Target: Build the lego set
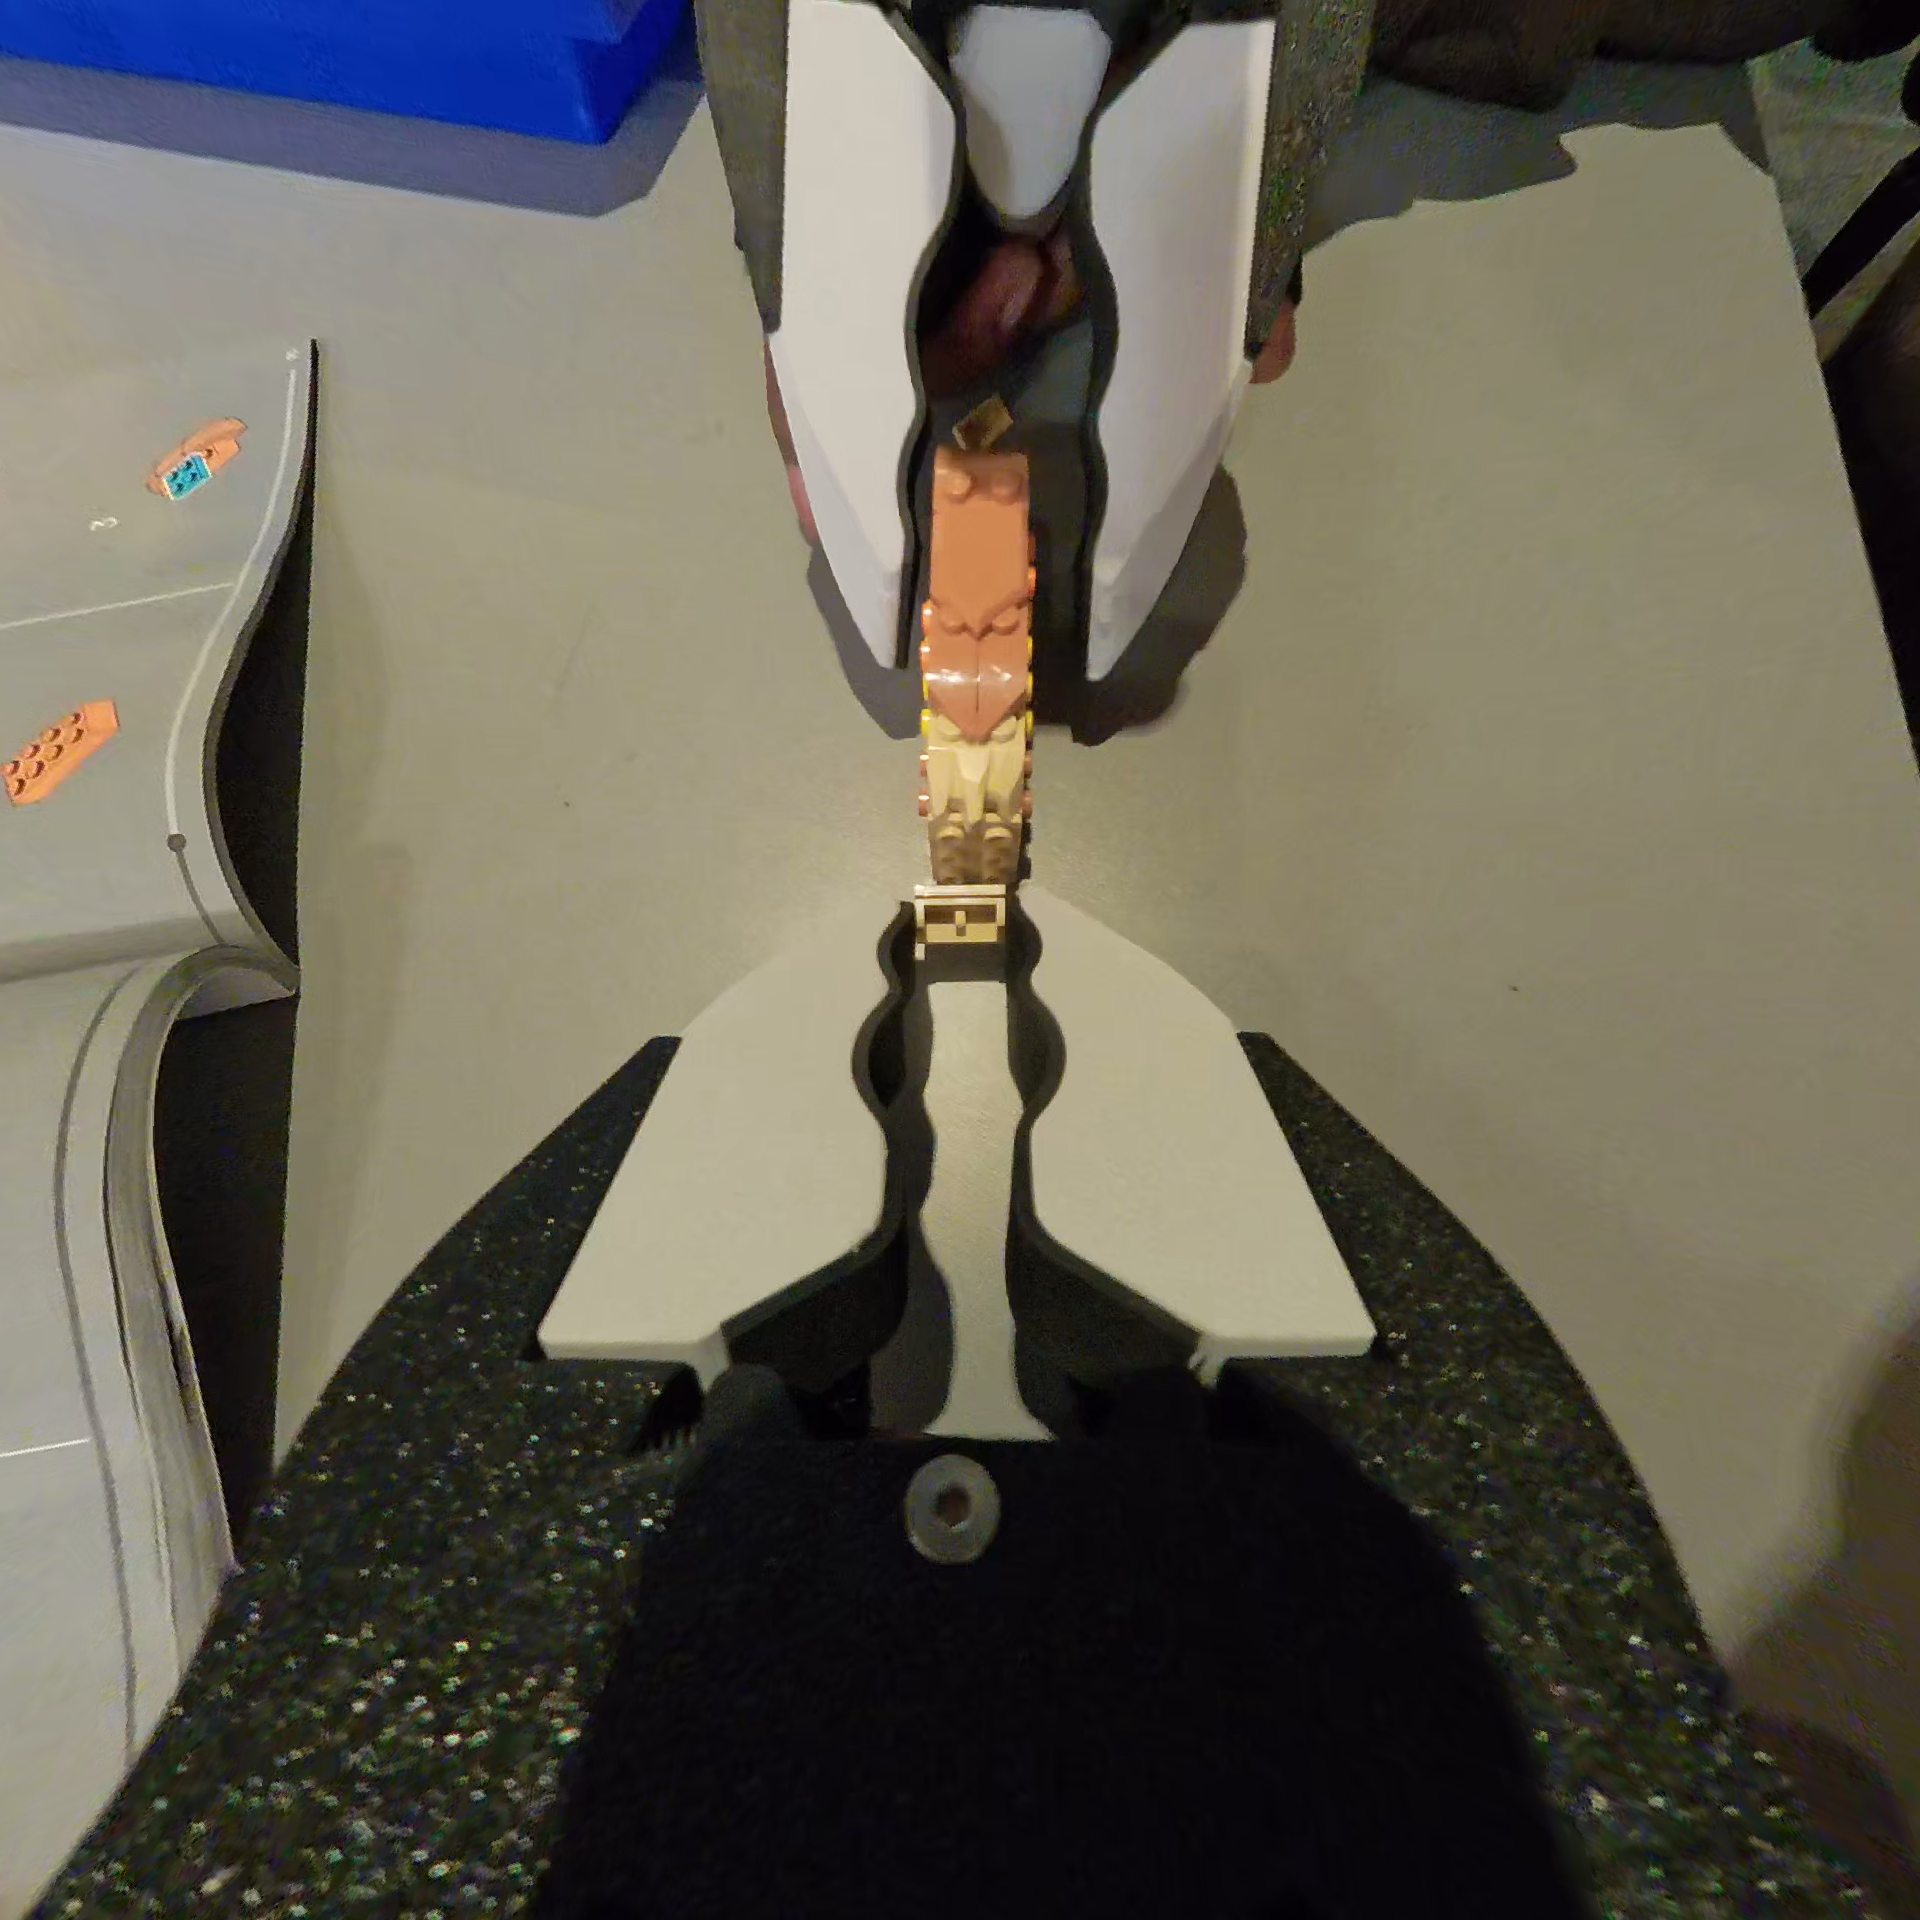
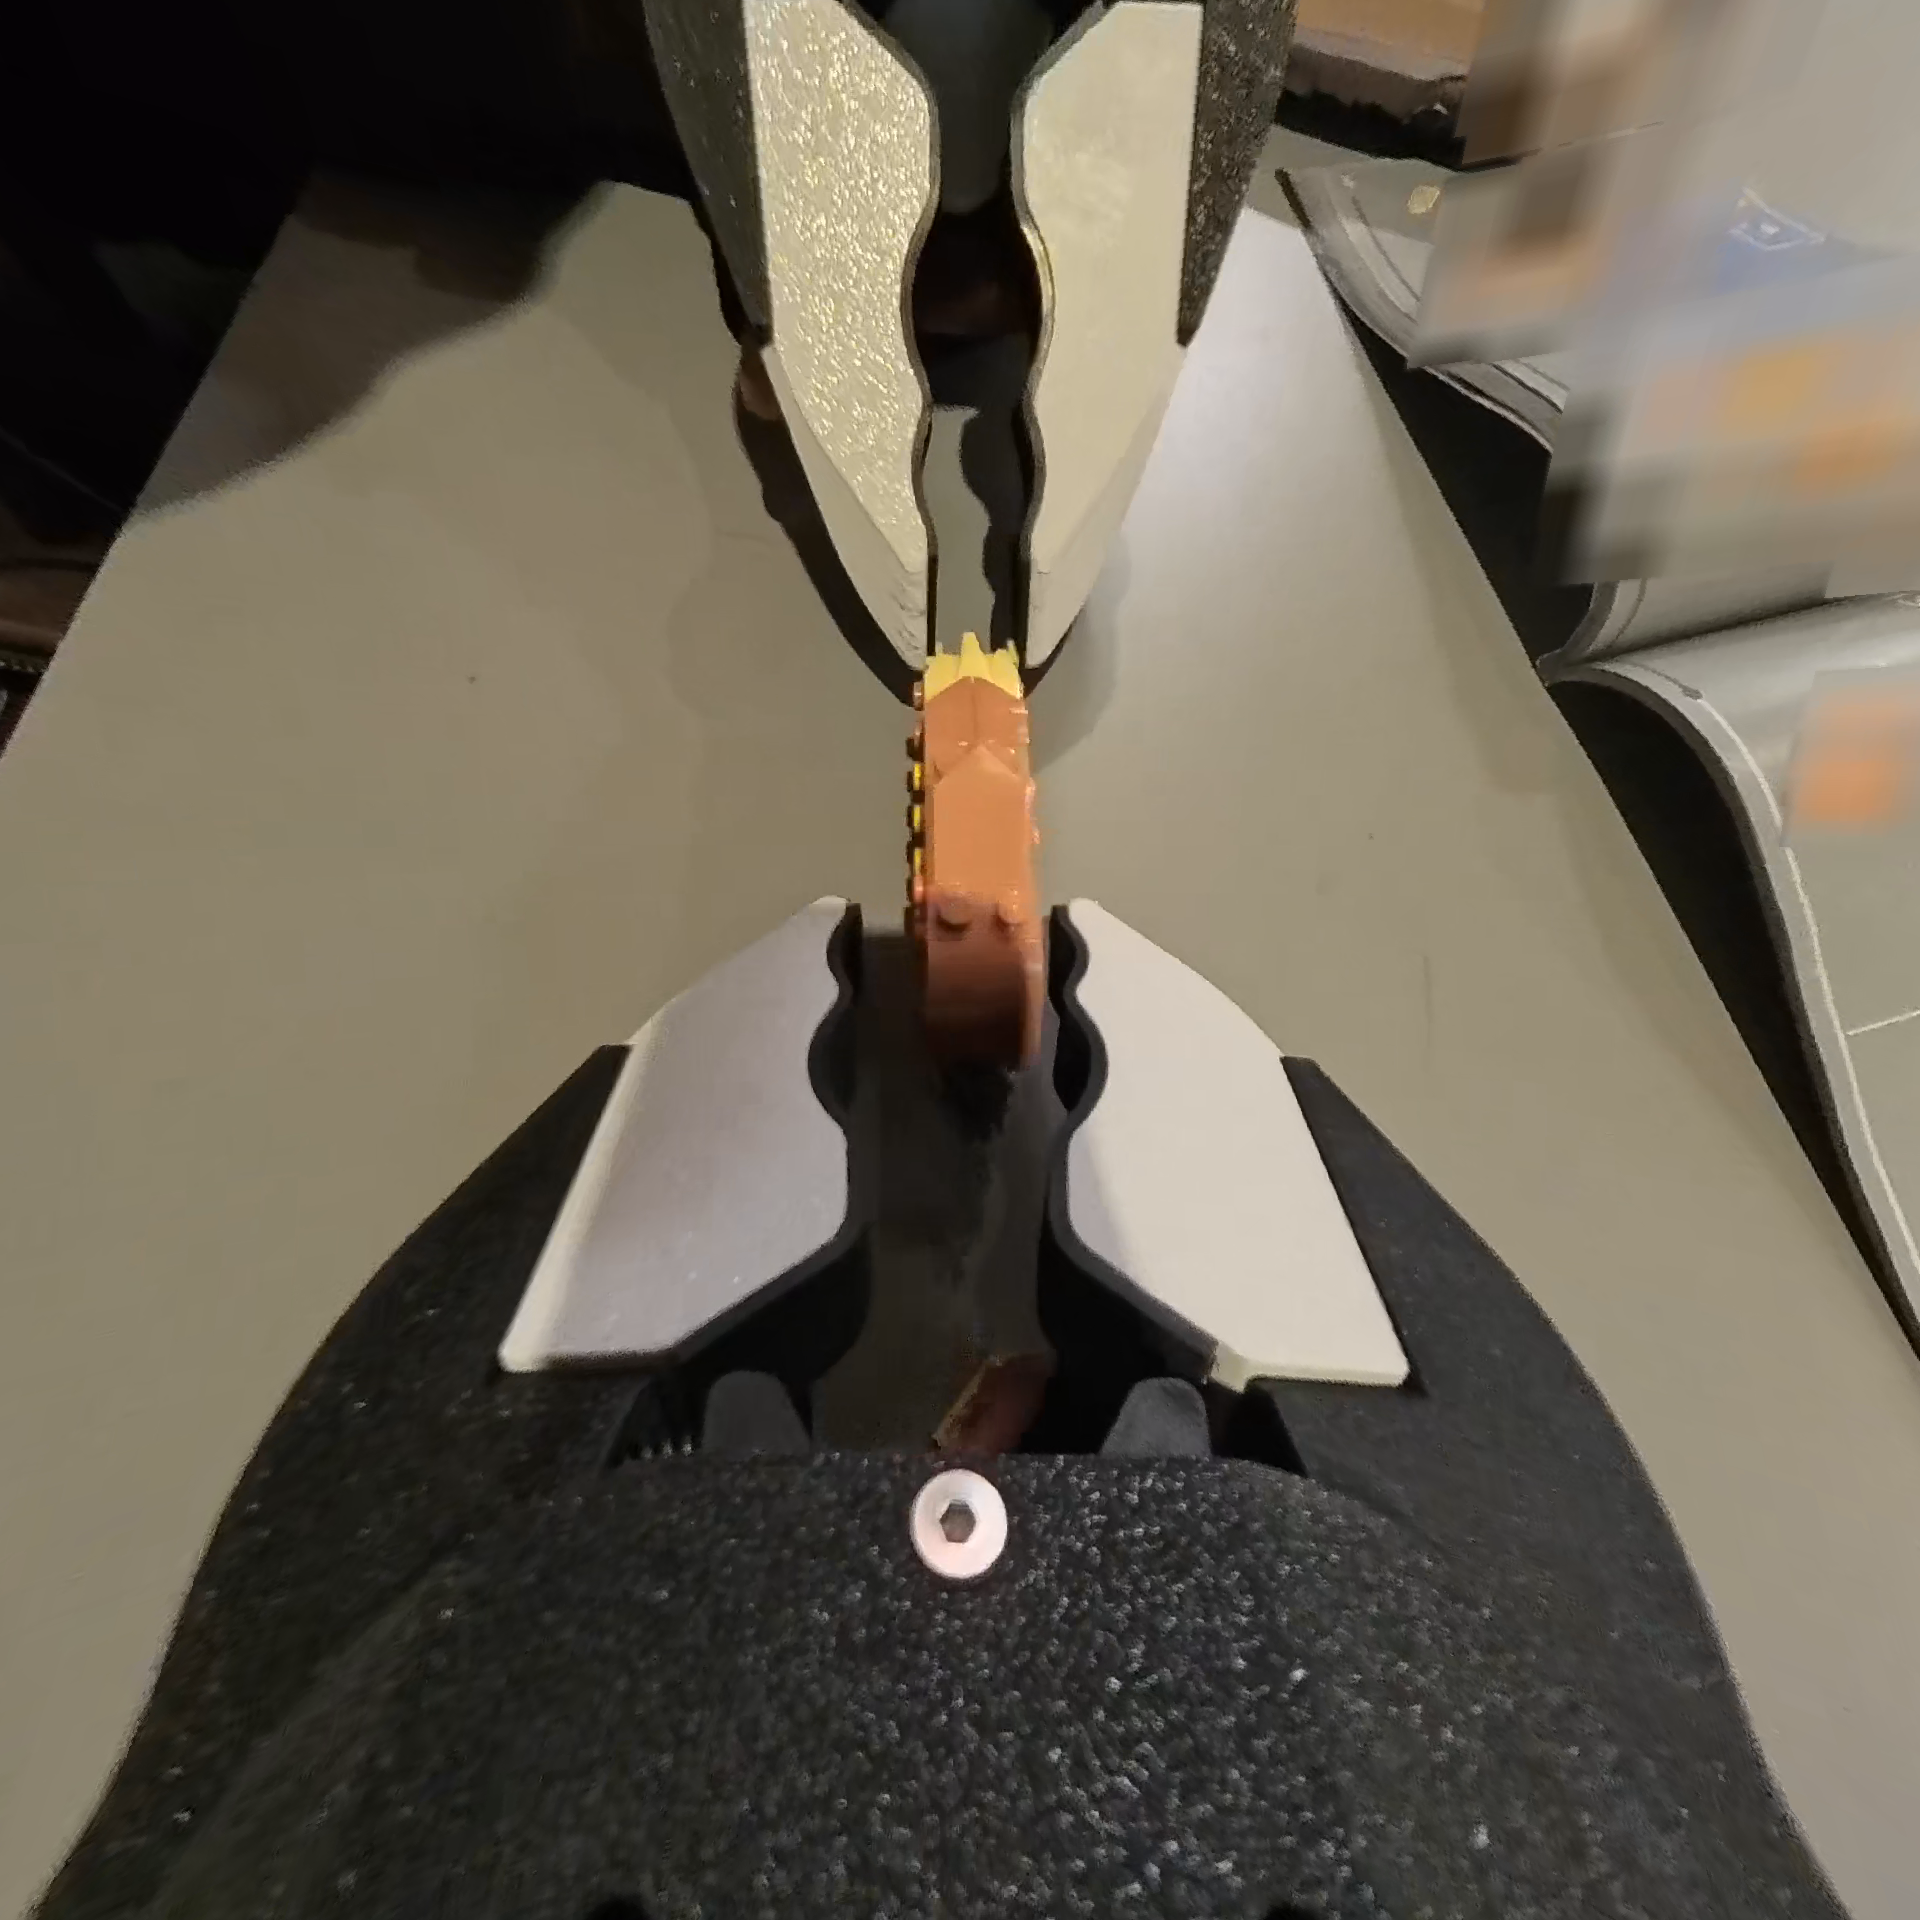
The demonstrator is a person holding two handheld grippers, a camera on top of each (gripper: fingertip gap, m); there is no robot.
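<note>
A long brown, orange and tan lego model [image 1: 977, 623] hangs over the grey table between the two grippers. My right gripper [image 2: 958, 925] holds its brown end [image 2: 977, 935]; the model lies against one finger, with a small gap at the other. In the left wrist view the right gripper [image 1: 1003, 655] comes in from the top. My left gripper [image 1: 961, 925] is shut on a small tan piece [image 1: 958, 920] at the model's tan end. In the right wrist view the left gripper [image 2: 974, 644] pinches that pale yellow tip [image 2: 971, 670].
An open instruction booklet [image 1: 125, 644] lies to the left of the left gripper; it also shows in the right wrist view [image 2: 1714, 790]. A blue bin [image 1: 312, 62] stands at the far left corner. The table edge [image 2: 156, 499] runs along the left of the right wrist view. My right fingertips sit around 5 cm from my left ones.
</note>
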